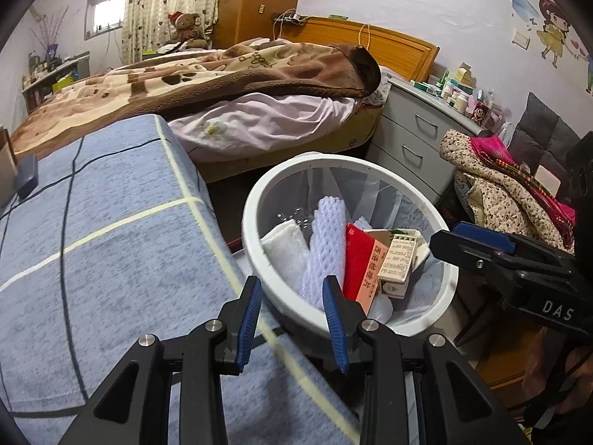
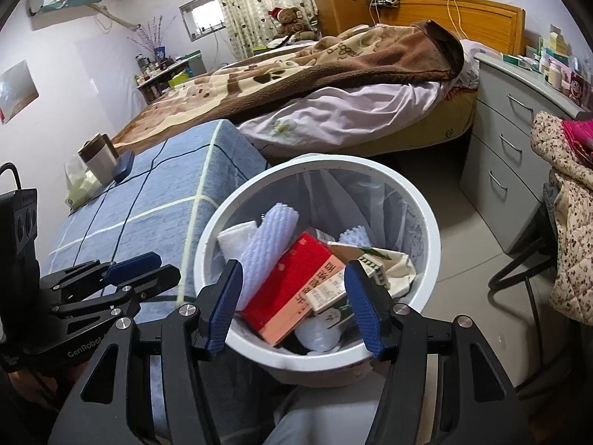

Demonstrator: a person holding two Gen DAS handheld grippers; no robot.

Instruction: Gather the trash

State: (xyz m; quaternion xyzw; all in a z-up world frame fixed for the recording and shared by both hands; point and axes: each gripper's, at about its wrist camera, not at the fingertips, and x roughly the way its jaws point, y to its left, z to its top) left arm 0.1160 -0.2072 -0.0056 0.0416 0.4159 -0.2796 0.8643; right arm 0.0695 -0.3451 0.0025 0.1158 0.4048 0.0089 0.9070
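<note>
The trash bin (image 2: 422,218), white with a clear liner, stands on the floor just beside the blue checked bed (image 2: 148,204) and already holds a heap of rubbish. Judging by that, the step in hand looks like a drop into the bin, with the hands now free above it.

Largest among the contents is the red box (image 2: 289,282), lying tilted across the middle with its pink edge towards the near rim. Beside it, to the left, stands a white foam net sleeve (image 2: 267,244), and a folded white cloth (image 2: 233,237) leans against the left wall. Smaller still is the printed carton (image 2: 326,293), resting on the red box's right end.

The right gripper (image 2: 292,307) hangs over the near rim, its jaws spread wide and holding nothing; the red box and carton lie below and between them, not touched. The left gripper (image 1: 292,315) hovers at the bin's left rim, over the bed's edge; its jaws stand partly apart, empty, with the foam sleeve just beyond the right one.

The next move, as I judge it, calls for turning away from the bin to look for more litter; a tissue pack (image 2: 79,189) and cup (image 2: 98,157) sit on the bed's far end, though whether they are trash I cannot tell.
</note>
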